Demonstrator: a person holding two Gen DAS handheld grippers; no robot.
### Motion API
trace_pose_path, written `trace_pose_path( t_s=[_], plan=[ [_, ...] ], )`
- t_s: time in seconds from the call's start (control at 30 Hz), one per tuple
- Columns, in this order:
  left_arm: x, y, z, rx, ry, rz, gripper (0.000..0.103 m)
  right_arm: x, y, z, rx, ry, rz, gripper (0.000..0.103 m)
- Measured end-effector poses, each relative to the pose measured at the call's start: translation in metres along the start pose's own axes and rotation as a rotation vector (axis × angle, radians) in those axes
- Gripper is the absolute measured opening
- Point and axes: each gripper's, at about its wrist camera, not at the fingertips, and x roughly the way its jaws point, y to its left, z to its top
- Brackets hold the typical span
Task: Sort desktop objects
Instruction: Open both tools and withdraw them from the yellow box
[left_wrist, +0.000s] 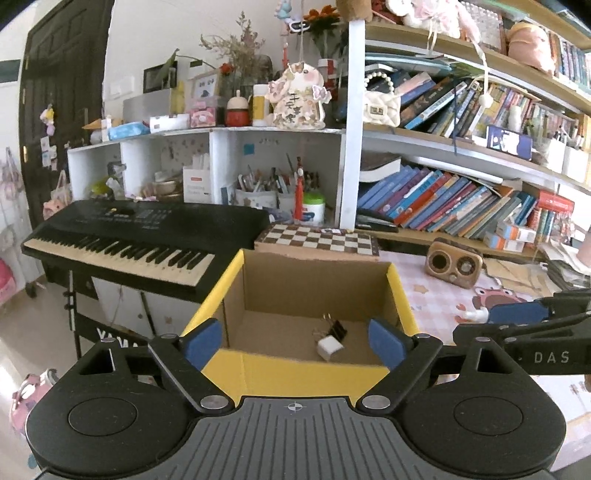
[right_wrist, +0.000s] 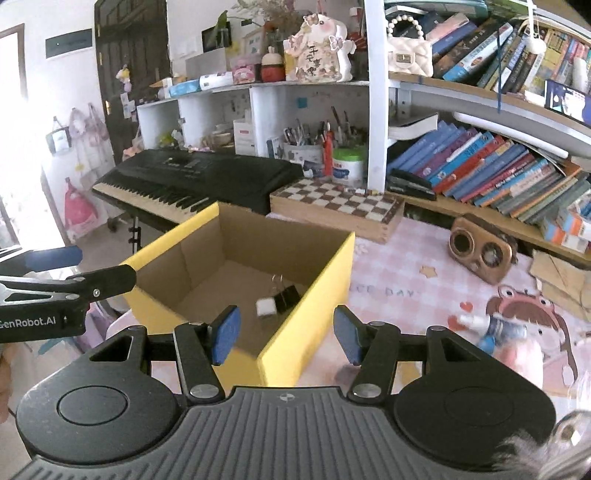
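My left gripper (left_wrist: 291, 341) is spread wide with nothing between its pads, over the near wall of the yellow box (left_wrist: 400, 291). The charger (left_wrist: 330, 348) and binder clip (left_wrist: 337, 329) lie touching on the box floor, beyond and between those jaws. My right gripper (right_wrist: 286, 334) gapes empty, straddling the box's right wall; the bottle (right_wrist: 496, 326) lies on the mat, off to its right.

White cube (right_wrist: 265, 307) in the yellow box (right_wrist: 306, 325) is motion-blurred, kind unclear. Binder clip (left_wrist: 337, 328) partly hidden behind it. Spray bottle (right_wrist: 495, 326) blurred, label unreadable. Keyboard brand lettering (left_wrist: 110, 338) cut off by left gripper (left_wrist: 293, 341).
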Motion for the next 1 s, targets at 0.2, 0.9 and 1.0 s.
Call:
trace_pose_path(
  t_s=[0.2,0.9,1.0],
  plan=[
    [-0.026,-0.003,-0.017,0.010,0.003,-0.005,0.089,-0.026,0.017,-0.025,-0.004,-0.009,-0.034,0.054],
    [-0.085,-0.018,-0.076,0.052,0.018,0.003,0.089,-0.082,0.064,-0.109,0.000,-0.005,-0.157,0.061],
    [-0.087,-0.019,-0.083,0.054,0.035,0.007,0.089,-0.085,0.066,-0.116,0.032,0.002,-0.168,0.062]
  ],
)
